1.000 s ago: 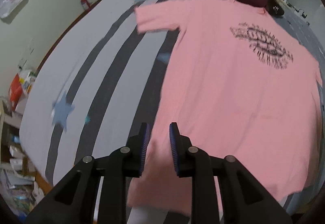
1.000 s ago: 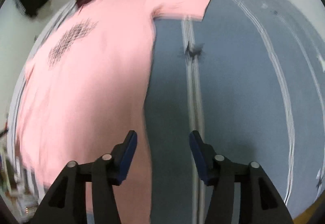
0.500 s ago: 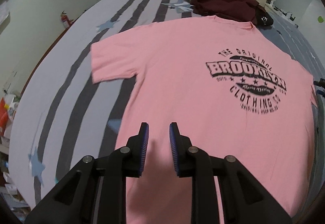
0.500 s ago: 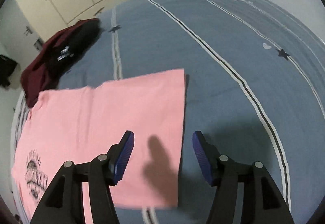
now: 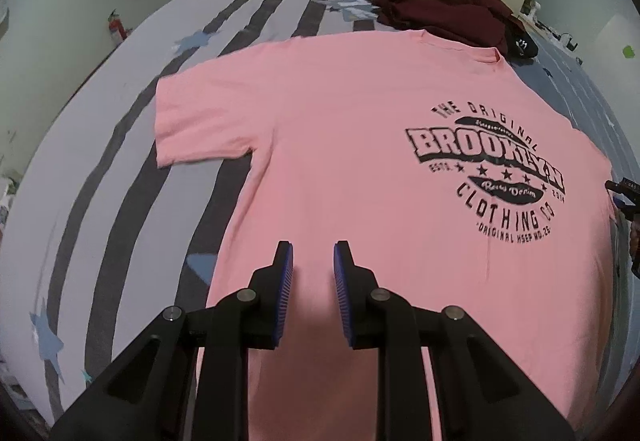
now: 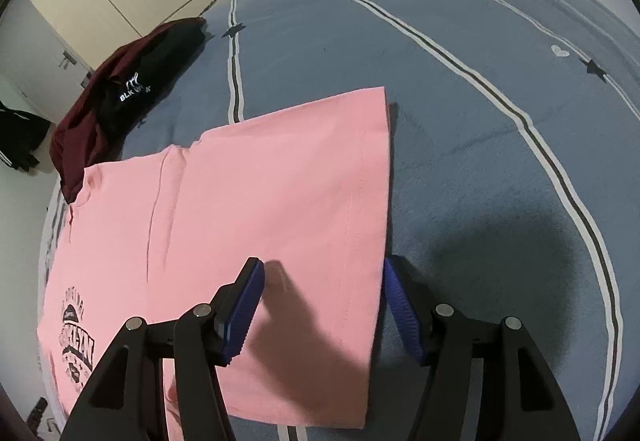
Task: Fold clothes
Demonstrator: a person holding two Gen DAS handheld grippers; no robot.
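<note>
Only one pink T-shirt (image 5: 360, 145) lies flat, two dark garments (image 5: 436, 7) beyond.

Left tool (image 5: 313, 295): two matte black angular arms, each tipped with a blue ribbed pad (image 5: 283, 295). Two round silver screws (image 5: 246, 295) are seen on each arm, with a cut-out in the black frame below them.

Right tool (image 6: 324, 311): same build, black arms, blue ribbed pads (image 6: 402, 311), paired silver screws (image 6: 443, 309). No cables or markings are visible.
</note>
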